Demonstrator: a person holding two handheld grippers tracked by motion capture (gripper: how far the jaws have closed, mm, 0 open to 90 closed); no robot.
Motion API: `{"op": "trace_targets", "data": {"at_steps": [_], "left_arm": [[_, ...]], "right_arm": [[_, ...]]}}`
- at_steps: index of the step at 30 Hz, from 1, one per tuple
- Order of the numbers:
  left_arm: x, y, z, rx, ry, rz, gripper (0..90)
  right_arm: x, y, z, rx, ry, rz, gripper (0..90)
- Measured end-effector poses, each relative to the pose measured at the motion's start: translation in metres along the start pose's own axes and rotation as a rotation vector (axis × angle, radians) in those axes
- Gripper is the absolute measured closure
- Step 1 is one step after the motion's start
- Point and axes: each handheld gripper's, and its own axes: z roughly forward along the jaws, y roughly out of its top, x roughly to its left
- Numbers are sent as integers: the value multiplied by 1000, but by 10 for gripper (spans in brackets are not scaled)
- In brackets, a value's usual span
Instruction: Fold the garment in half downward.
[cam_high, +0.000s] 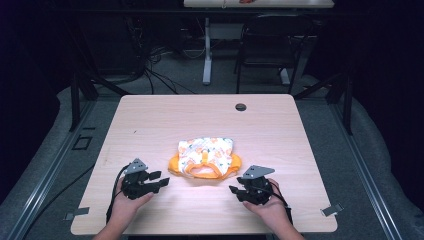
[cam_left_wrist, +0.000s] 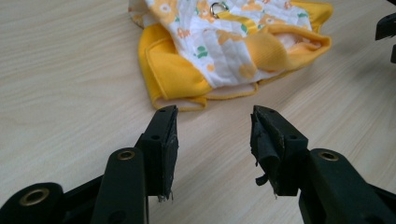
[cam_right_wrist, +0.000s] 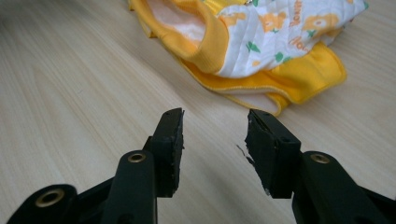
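High view. Surface (cam_high: 150, 120): pale wood-grain top, rounded corners, a dark round cable hole (cam_high: 240, 107) near the far edge. Garment (cam_high: 205, 158): small folded piece of clothing, lying flat a little nearer the near edge than the middle, midway between the side edges. Left gripper (cam_high: 161, 179) and right gripper (cam_high: 234, 192): black, each held in a hand near the near edge, one at either side of the garment and apart from it; fingers spread, nothing between them. Judged: the symmetric stance suits taking the cloth by both sides at once.

Left gripper view. Left gripper (cam_left_wrist: 215, 140): fingers wide apart, empty, pointing at the garment's near hem without touching it. Fingers (cam_left_wrist: 163, 149): matt black, blocky, pads worn and fraying at the edges. Garment (cam_left_wrist: 224, 51): quilted white cloth printed with orange and green figures, soft yellow fleece border, pale lining at the hem, a ribbed yellow cuff, a small metal ring near the top. Folded in layers, so the hem offers a thick edge.

Right gripper view. Right gripper (cam_right_wrist: 215, 140): fingers wide apart, holding nothing, short of the garment (cam_right_wrist: 280, 42). Same quilting and yellow trim; a rounded opening, possibly a sleeve or leg hole, faces this side.
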Motion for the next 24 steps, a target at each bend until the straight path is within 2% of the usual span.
{"op": "trace_targets", "data": {"at_steps": [5, 8, 11, 12, 14, 17, 24], "left_arm": [[2, -9, -1, 4, 10, 11, 516], [3, -13, -1, -1, 14, 20, 514], [3, -17, 1, 6, 19, 31, 512], [3, -19, 2, 15, 29, 49, 512], [3, -22, 3, 19, 31, 57, 512], [3, -25, 7, 30, 30, 43, 513], [3, -27, 10, 41, 29, 55, 510]], "right_arm": [[1, -8, 1, 4, -2, -13, 551], [5, -13, 5, 4, -20, -40, 548], [7, -17, 9, -1, -7, -38, 544], [9, -18, 10, -6, 5, -49, 536], [9, -18, 12, -14, 17, -57, 531], [10, -20, 16, -10, 13, -55, 529], [14, -22, 21, 9, 7, -96, 517]]}}
